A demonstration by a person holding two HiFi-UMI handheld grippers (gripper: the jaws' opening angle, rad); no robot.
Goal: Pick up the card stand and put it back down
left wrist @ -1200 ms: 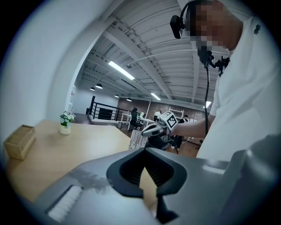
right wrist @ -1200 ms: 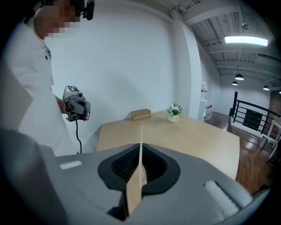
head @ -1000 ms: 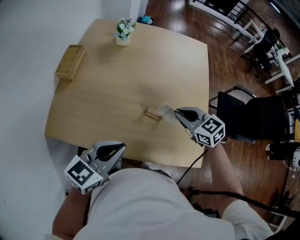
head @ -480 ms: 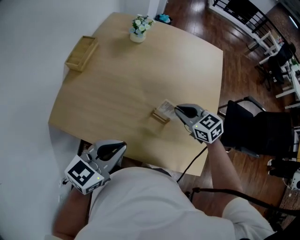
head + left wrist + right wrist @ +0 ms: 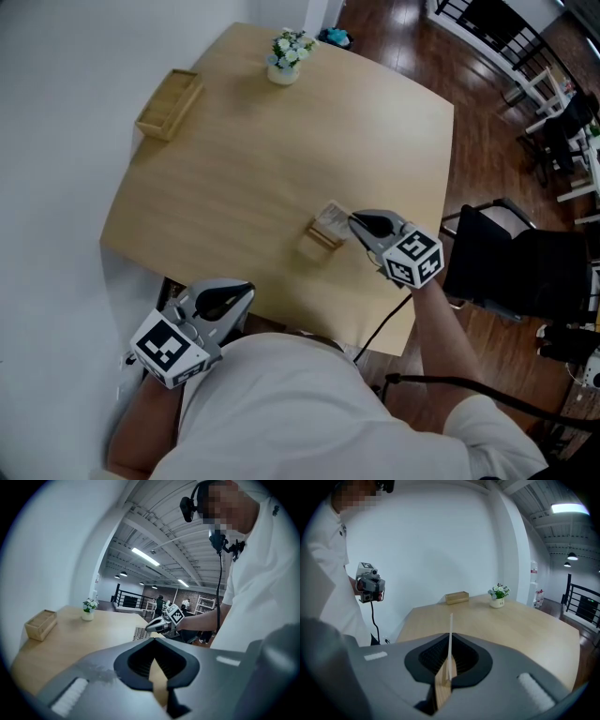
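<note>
Toward the tabletop's (image 5: pixel 234 169) 4 o'clock side, the stand (image 5: pixel 325 232) is clamped in the right claw (image 5: pixel 358 223), with its shadow just beside it at 7 o'clock. Its long axis runs 10 to 4 o'clock, in line with the claw. The card (image 5: pixel 450 634) stands upright, edge-on between the jaws. The left claw (image 5: pixel 242 292) is narrowed to a slit and empty, off the near edge at 7 o'clock.

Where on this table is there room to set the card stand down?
Widest bare stretch: the middle of the table, between the wooden box, the flower pot and the card stand held by the right gripper. Right side bare too; only the far left is occupied.
</note>
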